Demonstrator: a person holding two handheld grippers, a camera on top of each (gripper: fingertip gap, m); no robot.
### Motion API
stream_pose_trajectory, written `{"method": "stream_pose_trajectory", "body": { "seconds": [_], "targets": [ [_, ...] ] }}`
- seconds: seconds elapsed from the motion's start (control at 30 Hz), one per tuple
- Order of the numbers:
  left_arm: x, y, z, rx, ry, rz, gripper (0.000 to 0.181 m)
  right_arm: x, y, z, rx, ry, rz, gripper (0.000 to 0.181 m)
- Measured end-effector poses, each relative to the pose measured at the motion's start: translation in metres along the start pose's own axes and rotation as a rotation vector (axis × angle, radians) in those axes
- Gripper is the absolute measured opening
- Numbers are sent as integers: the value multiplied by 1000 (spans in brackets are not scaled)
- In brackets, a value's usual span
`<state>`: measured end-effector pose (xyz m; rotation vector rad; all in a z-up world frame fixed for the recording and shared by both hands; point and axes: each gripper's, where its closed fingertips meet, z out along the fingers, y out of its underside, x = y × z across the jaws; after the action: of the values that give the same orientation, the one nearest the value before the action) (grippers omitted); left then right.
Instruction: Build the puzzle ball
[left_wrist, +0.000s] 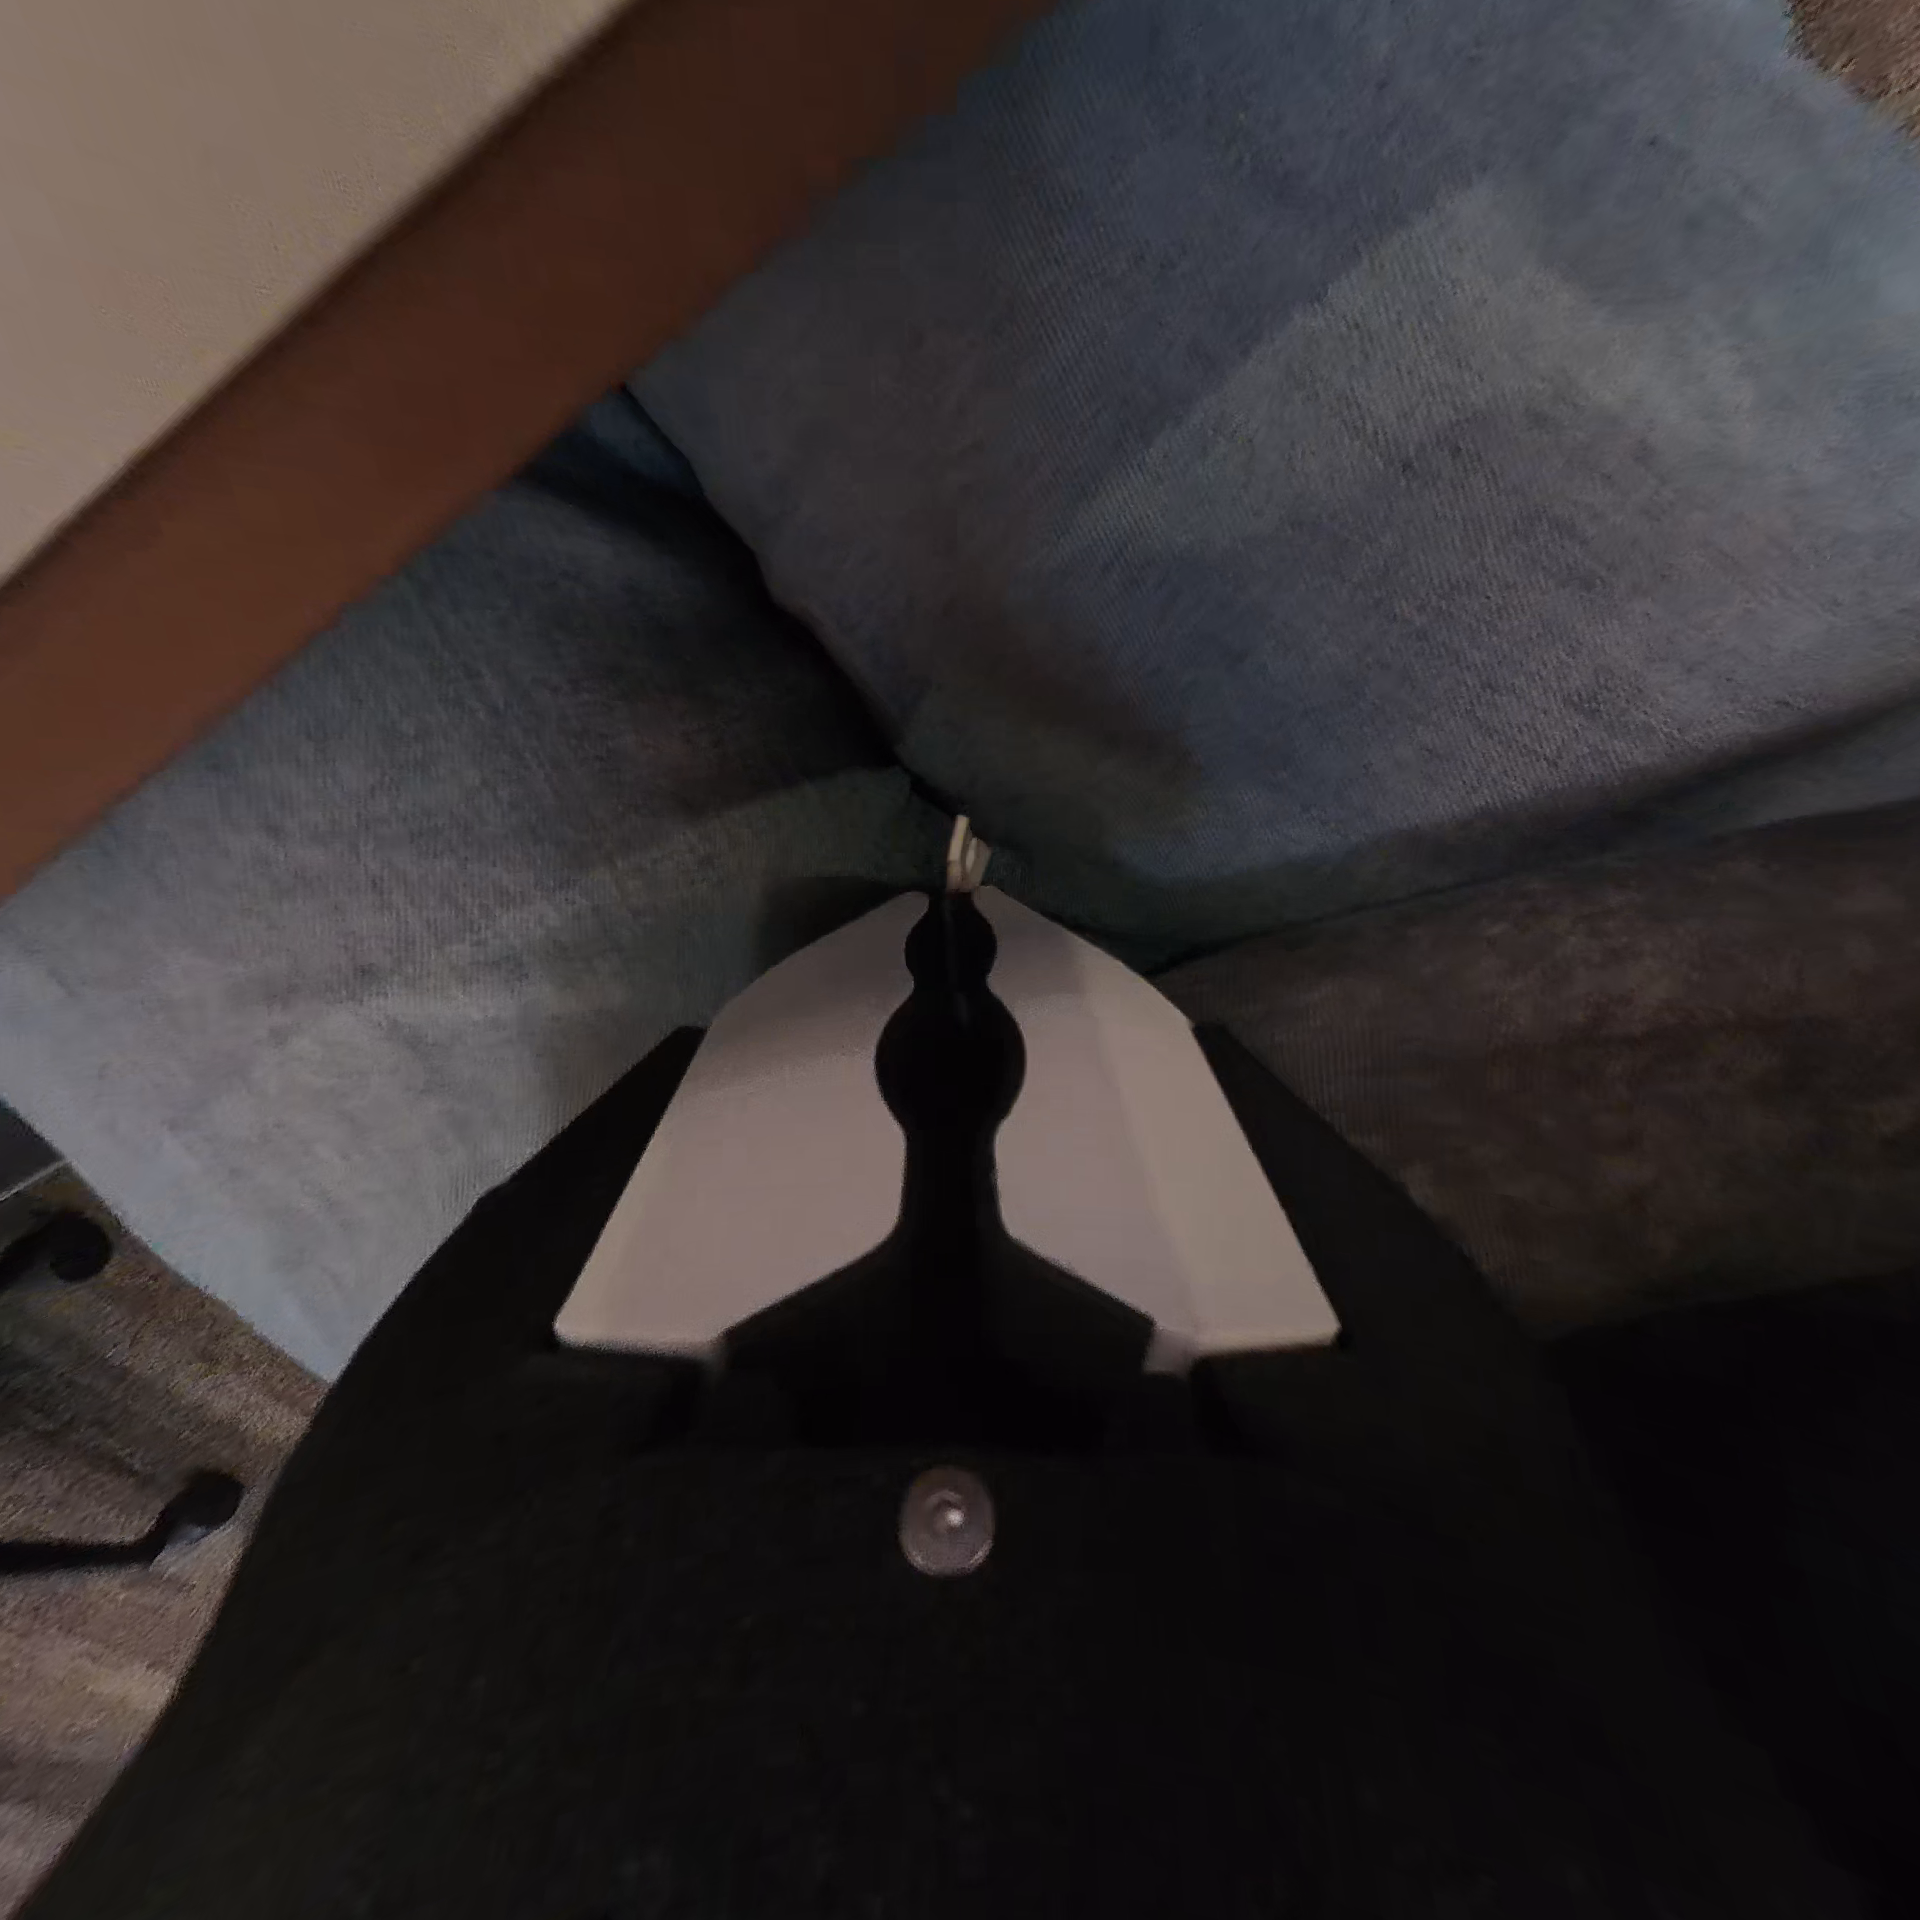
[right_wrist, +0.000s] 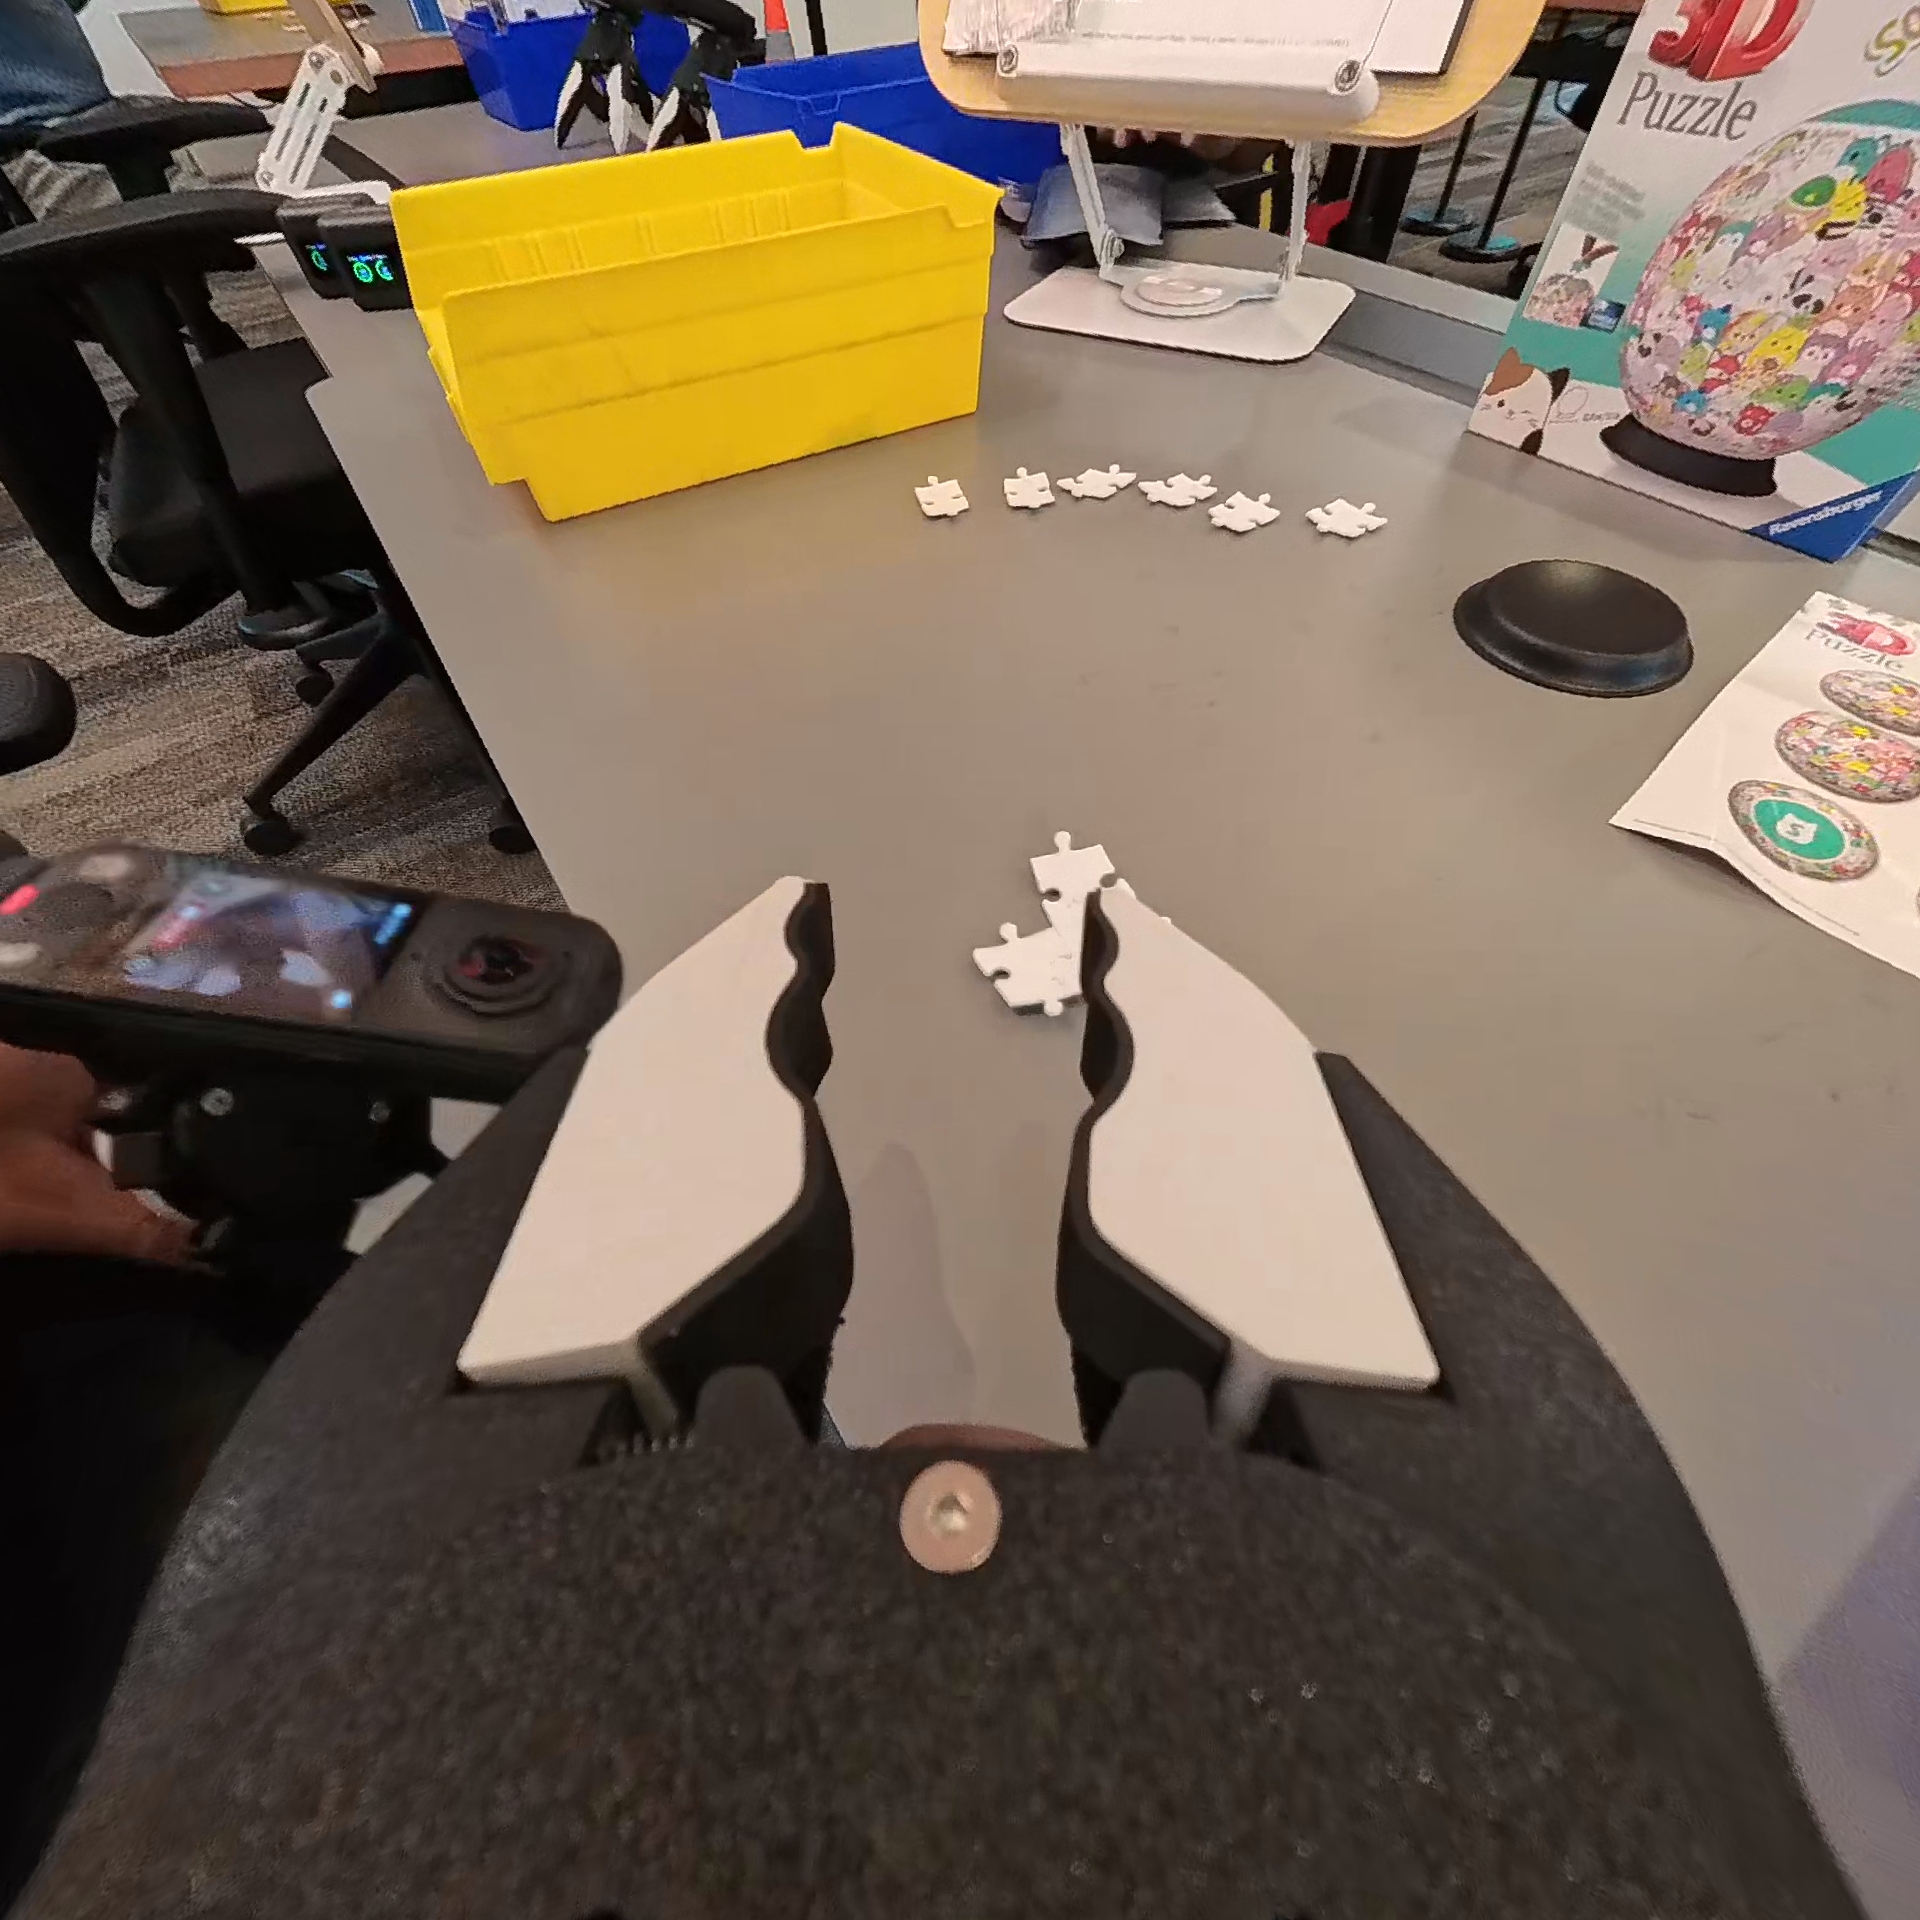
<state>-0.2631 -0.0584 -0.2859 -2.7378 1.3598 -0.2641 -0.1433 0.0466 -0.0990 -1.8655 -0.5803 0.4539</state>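
My left gripper (left_wrist: 951, 906) is shut, and a small white puzzle piece (left_wrist: 964, 854) seen edge-on sticks out from its tips. It is below the table edge (left_wrist: 395, 436), over a person's blue-jeaned lap (left_wrist: 1247, 468). My right gripper (right_wrist: 956, 899) is open and empty above the grey table (right_wrist: 727, 727). A small cluster of joined white puzzle pieces (right_wrist: 1039, 951) lies right at its right fingertip (right_wrist: 1117, 925). A row of several loose white pieces (right_wrist: 1153, 497) lies farther back.
A yellow bin (right_wrist: 707, 343) stands at the back left and the puzzle box (right_wrist: 1745, 260) at the back right. A black round stand (right_wrist: 1571, 629) and an instruction sheet (right_wrist: 1808, 790) lie on the right. The left gripper's camera (right_wrist: 291, 956) and a hand (right_wrist: 52, 1153) are at the left. The gap from one gripper's tips to the other's is roughly 25 cm.
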Motion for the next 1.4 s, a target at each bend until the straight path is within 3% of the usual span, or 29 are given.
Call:
{"method": "stream_pose_trajectory", "body": {
  "seconds": [0.1, 0.3, 0.6, 0.73, 0.87, 0.93, 1.13, 1.4],
  "targets": [
    [3, -5, -19, 81, 63, 1, 2, 3, 0, -3, 5, 7, 5, 45],
    [23, -31, -97, 365, 447, -101, 2, 5, -3, -5, 20, 11, 16, 44],
    [-20, -62, -197, 656, 724, -112, 2, 1, -3, 2, 10, 8, -7, 44],
    [-33, -76, -229, 761, 909, -156, 2, -17, -12, 9, 43, -88, 16, 39],
    [-43, -94, -237, 851, 987, -197, 2, -72, -37, 19, 135, -377, 125, 36],
    [-51, -106, -242, 914, 1014, -224, 2, -95, -43, 27, 139, -518, 218, 24],
    [-72, -138, -242, 1034, 1061, -273, 1, -85, -71, 59, 248, -655, 562, 20],
    [-98, -156, -233, 1050, 1062, -311, 2, -58, -80, 94, 200, -646, 632, 3]
  ]
}}
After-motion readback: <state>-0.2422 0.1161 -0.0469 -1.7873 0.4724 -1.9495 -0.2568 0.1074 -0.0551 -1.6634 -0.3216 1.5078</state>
